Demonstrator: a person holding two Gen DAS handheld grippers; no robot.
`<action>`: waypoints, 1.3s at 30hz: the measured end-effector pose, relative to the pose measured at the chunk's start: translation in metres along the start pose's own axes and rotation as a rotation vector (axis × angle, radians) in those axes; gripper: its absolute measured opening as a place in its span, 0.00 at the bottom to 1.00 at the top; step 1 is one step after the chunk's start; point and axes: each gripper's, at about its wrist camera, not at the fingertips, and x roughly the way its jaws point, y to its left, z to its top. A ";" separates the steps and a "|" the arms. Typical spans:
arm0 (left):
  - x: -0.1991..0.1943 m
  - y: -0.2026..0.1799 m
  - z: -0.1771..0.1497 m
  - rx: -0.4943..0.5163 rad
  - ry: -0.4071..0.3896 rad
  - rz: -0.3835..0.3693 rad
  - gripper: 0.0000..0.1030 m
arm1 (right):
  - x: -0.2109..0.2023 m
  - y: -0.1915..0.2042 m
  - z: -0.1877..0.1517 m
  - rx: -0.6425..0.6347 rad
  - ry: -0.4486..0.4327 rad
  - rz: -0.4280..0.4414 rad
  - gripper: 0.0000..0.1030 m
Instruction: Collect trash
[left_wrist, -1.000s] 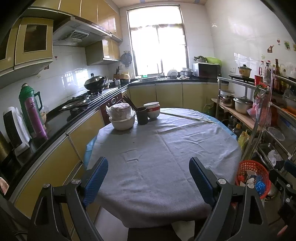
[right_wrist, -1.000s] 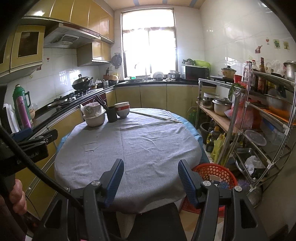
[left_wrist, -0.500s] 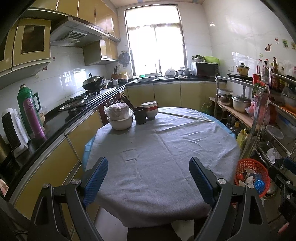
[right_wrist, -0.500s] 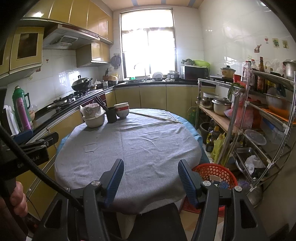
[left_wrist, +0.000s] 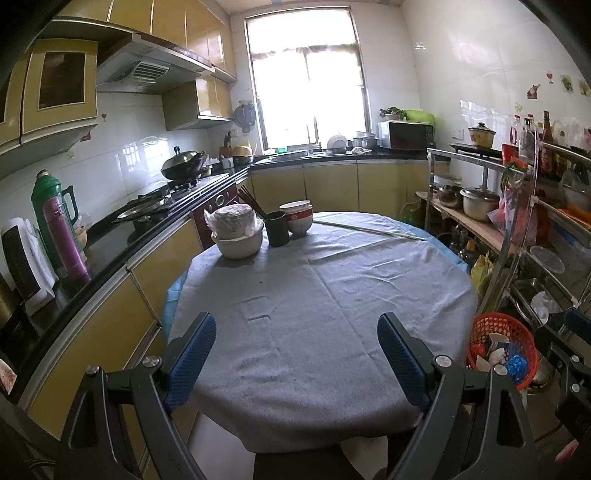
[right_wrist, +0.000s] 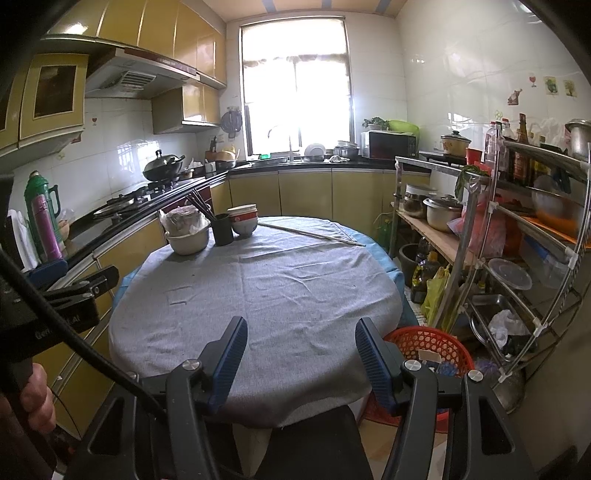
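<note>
Both blue-padded grippers, left gripper (left_wrist: 295, 354) and right gripper (right_wrist: 300, 360), are hovering spread wide and empty over the grey-clothed round table (left_wrist: 332, 295); trash is sitting in the red plastic mesh basket (right_wrist: 439, 345) beside it, apparently as the collection point.

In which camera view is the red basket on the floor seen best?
The left wrist view shows the red basket best: its open top and the scraps inside are visible beside the table. In the right wrist view, the right gripper hides the basket's lower part, and little of its contents shows.
</note>
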 end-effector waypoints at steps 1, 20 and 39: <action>0.000 0.000 0.000 0.000 -0.001 0.000 0.87 | 0.000 0.000 0.000 0.000 -0.001 0.000 0.63; 0.001 -0.006 -0.001 0.013 0.002 -0.012 0.87 | 0.003 -0.005 0.000 0.008 0.006 0.002 0.63; 0.004 -0.012 -0.005 0.025 0.017 -0.021 0.87 | 0.006 -0.010 0.000 0.032 0.016 0.012 0.63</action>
